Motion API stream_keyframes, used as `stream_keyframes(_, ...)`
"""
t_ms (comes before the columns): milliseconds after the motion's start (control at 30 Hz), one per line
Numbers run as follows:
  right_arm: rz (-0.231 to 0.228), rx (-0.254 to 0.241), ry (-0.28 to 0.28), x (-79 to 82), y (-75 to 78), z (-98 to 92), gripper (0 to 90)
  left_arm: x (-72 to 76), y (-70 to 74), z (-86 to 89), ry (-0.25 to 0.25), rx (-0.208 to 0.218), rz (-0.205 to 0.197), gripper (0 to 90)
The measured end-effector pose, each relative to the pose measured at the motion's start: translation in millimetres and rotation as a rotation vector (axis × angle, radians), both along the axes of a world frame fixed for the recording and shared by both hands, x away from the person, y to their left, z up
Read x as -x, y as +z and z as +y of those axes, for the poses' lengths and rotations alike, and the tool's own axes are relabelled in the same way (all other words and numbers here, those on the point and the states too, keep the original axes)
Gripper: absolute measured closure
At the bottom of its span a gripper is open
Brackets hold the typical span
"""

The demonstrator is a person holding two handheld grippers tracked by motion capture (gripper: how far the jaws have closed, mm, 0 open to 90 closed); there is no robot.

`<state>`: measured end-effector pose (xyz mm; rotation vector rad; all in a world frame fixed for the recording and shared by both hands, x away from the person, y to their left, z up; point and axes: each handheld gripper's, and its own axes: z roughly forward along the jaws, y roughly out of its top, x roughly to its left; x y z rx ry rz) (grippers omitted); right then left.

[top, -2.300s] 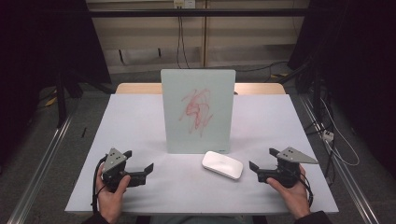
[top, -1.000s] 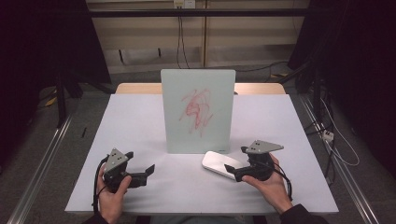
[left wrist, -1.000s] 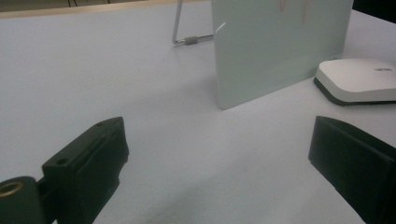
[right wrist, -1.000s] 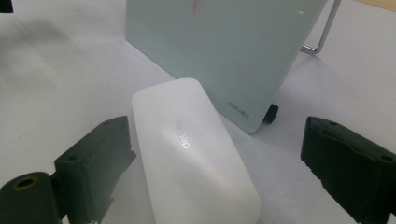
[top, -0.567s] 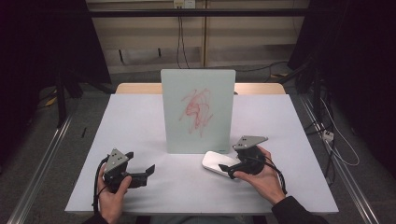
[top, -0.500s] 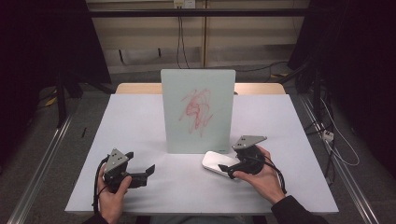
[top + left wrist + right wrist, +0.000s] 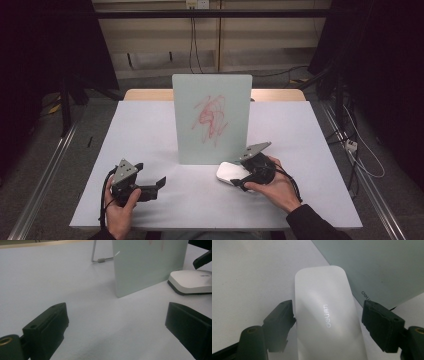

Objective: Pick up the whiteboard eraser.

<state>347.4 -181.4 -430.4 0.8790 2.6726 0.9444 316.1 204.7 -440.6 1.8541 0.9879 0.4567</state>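
Right claw [image 7: 328, 322] has been closing around the white eraser [image 7: 327, 317].

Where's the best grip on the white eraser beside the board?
Across its two long sides, about mid-length, coming from its free end. The white eraser lies flat and narrow, and the board blocks its far end. The right claw already straddles it there, jaws just closing, left pad touching.

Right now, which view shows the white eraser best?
Right gripper view: the white eraser lies close between the right gripper jaws, logo legible. High view shows it small, partly covered; left gripper view shows its end.
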Motion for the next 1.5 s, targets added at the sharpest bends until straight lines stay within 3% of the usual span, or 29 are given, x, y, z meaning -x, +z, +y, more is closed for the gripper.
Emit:
stream_keyframes(67,0.025,0.023,0.019,-2.0,-2.7,3.8,26.6,0.1,0.2,0.0,-0.009,-0.002,0.003,4.5)
stream_keyframes(300,0.035,0.07,0.056,-7.4,-5.5,8.3,28.9,0.1,0.1,-0.1,-0.003,-0.002,0.0,4.5)
stream_keyframes(967,0.045,0.119,0.108,-10.4,-4.5,10.6,31.3,0.0,-0.3,0.0,-0.009,-0.003,0.003,4.5)
stream_keyframes(1500,0.038,0.067,0.09,-5.6,2.6,7.3,31.5,0.4,0.1,0.6,-0.011,-0.007,0.009,4.5)
